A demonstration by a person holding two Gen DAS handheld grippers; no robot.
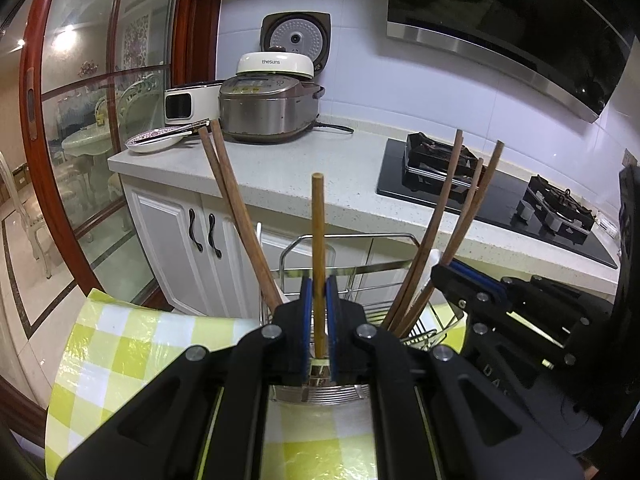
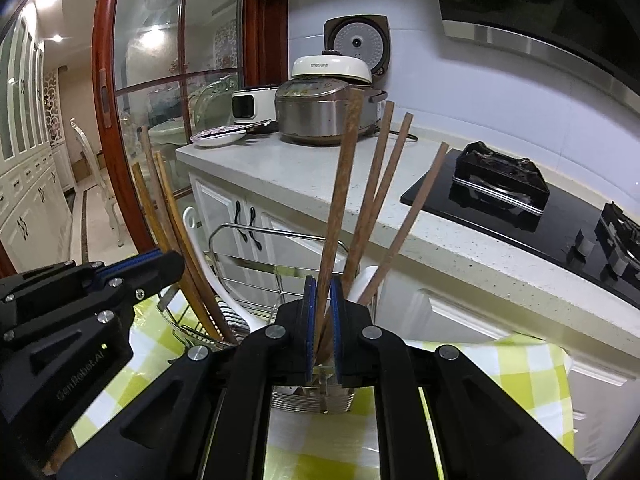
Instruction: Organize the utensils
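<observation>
We see chopsticks standing in the wire rack on the near tablecloth; the counter lies beyond.

Left gripper clamps an upright light chopstick above the wire rack.

Both wrist cameras looked forward from close above the wire metal utensil rack, sharing the speckled white countertop.

Both grippers, left gripper and right gripper, are matte black with blue-lined jaws, silver screws and embossed lettering.
</observation>
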